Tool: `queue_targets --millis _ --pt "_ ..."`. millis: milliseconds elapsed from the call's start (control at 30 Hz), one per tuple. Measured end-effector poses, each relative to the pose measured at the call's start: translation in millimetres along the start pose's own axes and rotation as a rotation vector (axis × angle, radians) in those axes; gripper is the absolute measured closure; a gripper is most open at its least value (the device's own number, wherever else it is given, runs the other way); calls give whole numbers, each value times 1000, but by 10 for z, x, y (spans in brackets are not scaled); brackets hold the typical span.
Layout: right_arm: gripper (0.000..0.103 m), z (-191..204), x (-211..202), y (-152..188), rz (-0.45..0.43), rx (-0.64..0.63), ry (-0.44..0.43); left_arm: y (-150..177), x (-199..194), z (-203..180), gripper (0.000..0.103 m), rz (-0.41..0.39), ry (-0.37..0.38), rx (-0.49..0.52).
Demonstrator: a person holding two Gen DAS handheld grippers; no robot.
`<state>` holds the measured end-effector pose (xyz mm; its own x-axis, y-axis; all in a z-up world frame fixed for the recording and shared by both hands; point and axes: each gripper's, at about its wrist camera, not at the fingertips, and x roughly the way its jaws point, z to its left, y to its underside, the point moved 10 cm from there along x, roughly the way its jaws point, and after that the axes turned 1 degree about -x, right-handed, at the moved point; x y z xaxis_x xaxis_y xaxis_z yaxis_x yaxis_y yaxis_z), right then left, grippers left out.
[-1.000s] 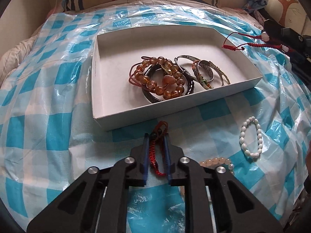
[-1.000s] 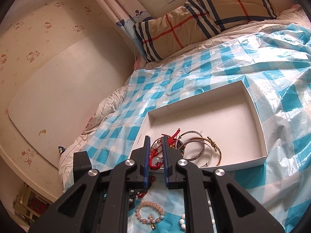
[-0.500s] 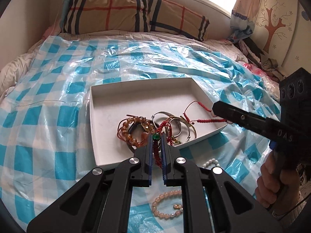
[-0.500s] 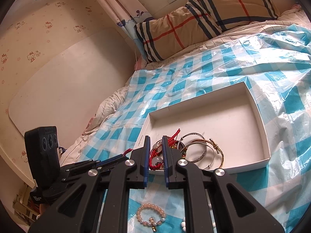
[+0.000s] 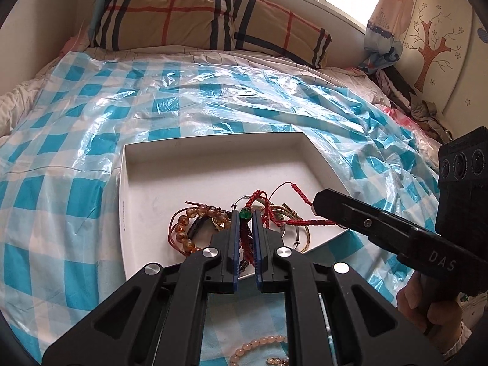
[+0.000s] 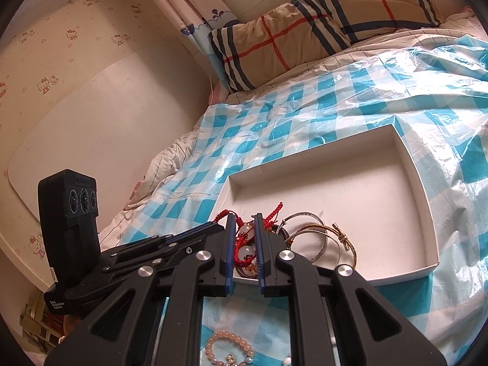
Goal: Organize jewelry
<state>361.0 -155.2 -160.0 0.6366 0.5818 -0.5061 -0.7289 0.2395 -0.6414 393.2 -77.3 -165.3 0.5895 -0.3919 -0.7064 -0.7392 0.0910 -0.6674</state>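
Note:
A white shallow box [image 5: 213, 164] [image 6: 350, 183] lies on the blue checked plastic sheet. Inside it lie amber bead bracelets [image 5: 186, 228] and metal bangles [image 6: 317, 238]. My left gripper [image 5: 244, 213] is shut on a red cord bracelet with a green bead [image 5: 244, 213], held over the box's near part. My right gripper [image 6: 244, 218] is shut on a red cord bracelet with pale beads [image 6: 245, 244], also over the box's near edge; its fingers [image 5: 341, 210] reach in from the right in the left wrist view, trailing red cord [image 5: 292, 189].
A pink bead bracelet [image 5: 259, 350] [image 6: 228, 347] lies on the sheet in front of the box. A plaid pillow [image 5: 207, 18] sits at the bed's head. Clothes [image 5: 427, 116] are piled at the right edge. A wall runs along the left.
My left gripper lifted its red cord bracelet off the sheet and carried it over the box. My right gripper came in beside it, still holding its bracelet.

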Motion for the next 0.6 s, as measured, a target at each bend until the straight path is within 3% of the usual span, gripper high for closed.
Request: queue_targets --millis 300,433,600 --pt "90 -159 332 114 82 -16 48 55 338 198 92 45 -63 -10" --pt "79 -265 346 114 88 -12 86 88 375 312 70 53 -97 -23" --pt "79 -300 224 88 66 -2 98 70 262 389 61 33 -125 -28"
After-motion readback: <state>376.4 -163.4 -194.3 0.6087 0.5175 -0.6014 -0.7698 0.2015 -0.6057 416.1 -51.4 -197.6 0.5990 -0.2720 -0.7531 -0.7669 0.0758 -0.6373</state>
